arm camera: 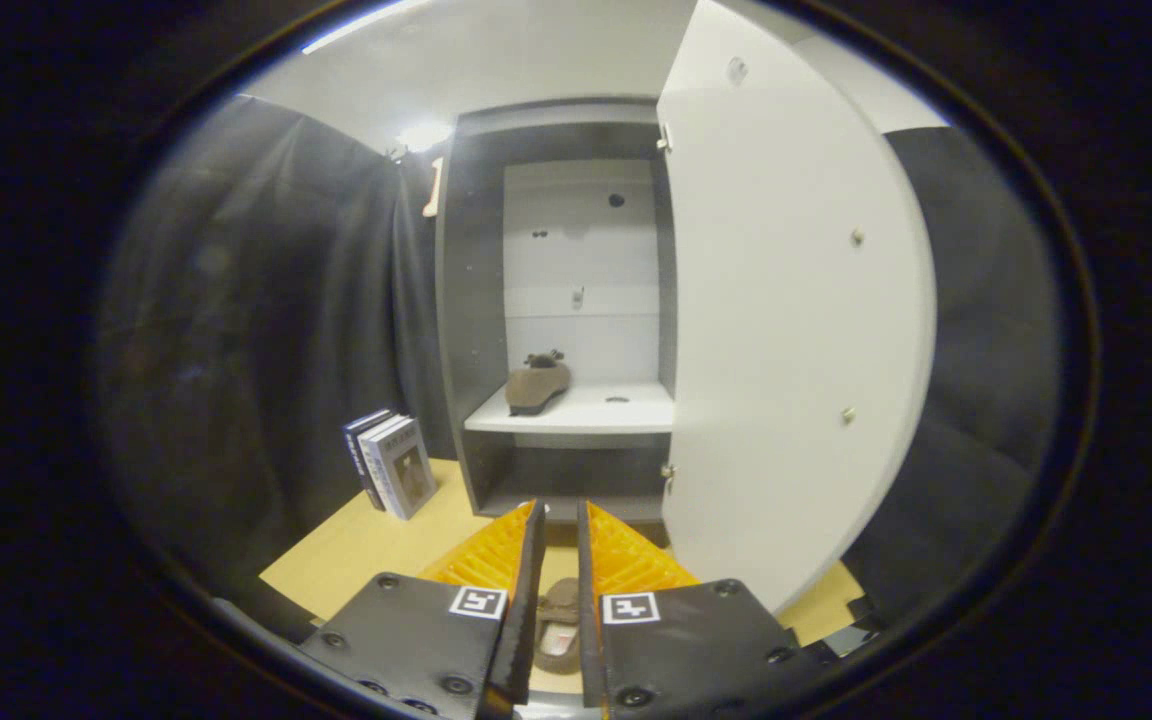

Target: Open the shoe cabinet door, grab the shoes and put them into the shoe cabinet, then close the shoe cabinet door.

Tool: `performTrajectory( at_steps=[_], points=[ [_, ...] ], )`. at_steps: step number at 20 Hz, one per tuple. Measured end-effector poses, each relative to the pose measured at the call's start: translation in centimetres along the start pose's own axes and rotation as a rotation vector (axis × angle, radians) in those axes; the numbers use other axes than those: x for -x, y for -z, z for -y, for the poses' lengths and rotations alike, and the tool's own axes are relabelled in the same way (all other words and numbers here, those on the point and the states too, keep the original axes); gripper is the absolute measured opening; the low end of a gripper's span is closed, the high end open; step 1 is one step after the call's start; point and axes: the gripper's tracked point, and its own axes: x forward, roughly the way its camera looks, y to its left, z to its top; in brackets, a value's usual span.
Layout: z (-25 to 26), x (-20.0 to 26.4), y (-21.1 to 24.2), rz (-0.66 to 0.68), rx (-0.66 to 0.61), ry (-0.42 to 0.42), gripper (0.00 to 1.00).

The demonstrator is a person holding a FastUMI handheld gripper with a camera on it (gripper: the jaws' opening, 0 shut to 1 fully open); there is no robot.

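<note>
Fingers (560, 520) nearly closed around the second shoe (558, 632), grip unconfirmed; cabinet door (786, 330) open, first shoe (536, 385) on the cabinet's shelf (606, 412), so carry level and land it right of that shoe, clear of the door.

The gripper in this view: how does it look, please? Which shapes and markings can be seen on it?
The gripper has two flat plates at its base, each fastened with round screws and carrying a small square black-and-white marker. From them run two wedge-shaped fingers with ribbed outer faces and thin, straight inner edges. No cables are visible.
</note>
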Motion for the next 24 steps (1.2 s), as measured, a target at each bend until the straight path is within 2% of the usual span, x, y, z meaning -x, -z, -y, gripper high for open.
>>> performTrajectory(
  at_steps=[3, 5, 13, 20, 24],
  points=[
    [-2.2, -2.9, 4.6, -0.050, -0.065, 0.013, 0.22],
    [-3.0, -4.8, 8.6, -0.116, -0.082, 0.033, 0.39],
    [-4.7, -10.1, 23.1, -0.305, -0.114, 0.081, 0.36],
    [-4.4, -12.8, 31.3, -0.391, -0.115, 0.100, 0.35],
    [-4.0, -15.1, 33.3, -0.427, -0.091, 0.107, 0.35]
  ],
)
